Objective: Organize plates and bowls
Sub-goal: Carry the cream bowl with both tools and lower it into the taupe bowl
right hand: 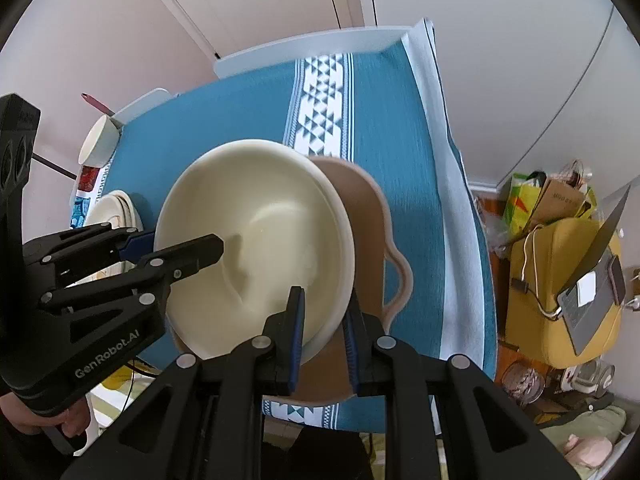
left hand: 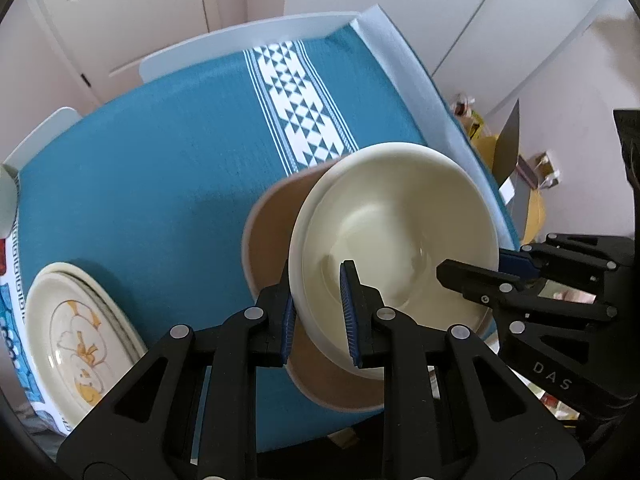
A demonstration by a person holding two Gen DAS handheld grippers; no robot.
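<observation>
A cream bowl (left hand: 400,232) (right hand: 248,216) is held by its rim from two sides. My left gripper (left hand: 318,280) (right hand: 176,242) is shut on the rim's left side, one finger inside and one outside. My right gripper (right hand: 324,304) (left hand: 474,266) is shut on the opposite side of the rim in the same way. Directly under the bowl a tan plate (left hand: 272,232) (right hand: 360,208) with a wavy edge lies on the teal tablecloth (left hand: 140,180). Whether the bowl touches the plate cannot be told.
A stack of cream plates with a yellow flower pattern (left hand: 76,344) (right hand: 114,208) sits at the table's left. A white cup (right hand: 98,140) stands farther back on the left. Right of the table a yellow chair (right hand: 560,280) carries a laptop. A hand (right hand: 68,420) grips the left tool.
</observation>
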